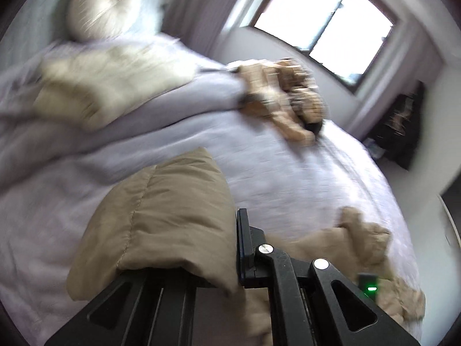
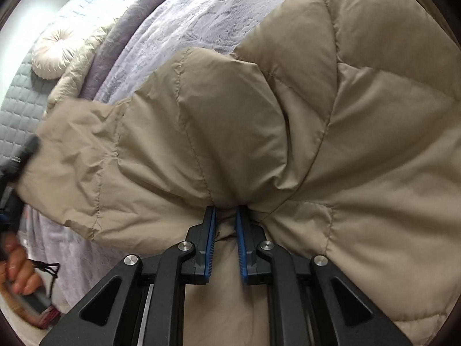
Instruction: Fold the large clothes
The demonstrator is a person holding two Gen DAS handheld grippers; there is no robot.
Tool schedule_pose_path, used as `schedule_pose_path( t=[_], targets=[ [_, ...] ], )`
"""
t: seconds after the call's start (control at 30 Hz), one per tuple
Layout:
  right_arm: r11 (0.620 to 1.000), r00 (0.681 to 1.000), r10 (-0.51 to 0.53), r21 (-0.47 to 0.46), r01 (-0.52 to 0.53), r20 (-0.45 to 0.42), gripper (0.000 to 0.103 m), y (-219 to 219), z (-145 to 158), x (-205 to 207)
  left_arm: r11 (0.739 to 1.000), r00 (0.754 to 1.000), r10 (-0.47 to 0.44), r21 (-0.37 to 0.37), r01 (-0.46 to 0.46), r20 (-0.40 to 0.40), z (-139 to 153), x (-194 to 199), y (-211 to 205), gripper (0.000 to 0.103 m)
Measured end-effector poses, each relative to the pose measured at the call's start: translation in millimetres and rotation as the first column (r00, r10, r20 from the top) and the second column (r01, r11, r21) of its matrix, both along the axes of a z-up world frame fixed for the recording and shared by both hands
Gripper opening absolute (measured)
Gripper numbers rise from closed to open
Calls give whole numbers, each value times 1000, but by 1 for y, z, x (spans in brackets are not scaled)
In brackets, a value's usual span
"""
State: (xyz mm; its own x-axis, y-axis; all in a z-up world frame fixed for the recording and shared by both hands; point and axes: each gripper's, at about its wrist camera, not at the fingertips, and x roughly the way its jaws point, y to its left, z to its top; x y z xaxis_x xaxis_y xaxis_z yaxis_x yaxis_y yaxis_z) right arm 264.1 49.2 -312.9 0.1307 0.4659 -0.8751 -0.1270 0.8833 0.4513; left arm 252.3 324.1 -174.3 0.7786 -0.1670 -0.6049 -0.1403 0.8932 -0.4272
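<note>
Two grippers, one puffy coat

Both grippers are pinched on a tan coat (image 2: 288,121) over the bed (image 2: 178,28). The right gripper (image 2: 225,242) is clamped on a fold between its fingers. The left gripper (image 1: 201,259) is draped by the coat's sleeve.

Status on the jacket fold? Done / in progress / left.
Done: little that shows; the tan puffer jacket lies bunched on the lavender bedspread, no tidy fold visible.
In hand: the right gripper pinches a fold of it; the left gripper holds a quilted end, apparently a sleeve, lifted in a blurred frame.
Left: seemingly most of the fold.
</note>
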Motion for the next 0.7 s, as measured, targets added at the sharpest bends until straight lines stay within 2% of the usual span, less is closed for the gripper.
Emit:
schedule_pose_path(
  t=[0.07,0.17,0.27,0.4,0.5,0.6,0.7],
  targets=[
    [996,999,-35,78,37,-29,14,-13,5,-3,997,995,-80,22,79,52,23,3,-35,9],
    [986,997,-71,148,76,-38,14,-43,26,-14,975,970,-220,40,216,108,47,13,-95,9],
    [975,993,-118,186,122,-32,17,-88,52,-23,931,926,-363,86,355,108,51,24,-168,9],
    [962,974,-226,161,222,5,17,-168,82,-33,869,871,-492,68,491,-7,19,41,-264,9],
    [952,955,-294,98,289,45,17,-227,98,-44,821,831,-537,138,554,-145,-19,45,-323,9],
    [943,940,-334,37,332,71,17,-272,104,-56,792,816,-534,205,575,-224,-42,44,-351,9],
    [925,924,-379,6,379,53,17,-309,98,-66,761,806,-525,273,588,-274,-52,34,-359,9]
  ],
)
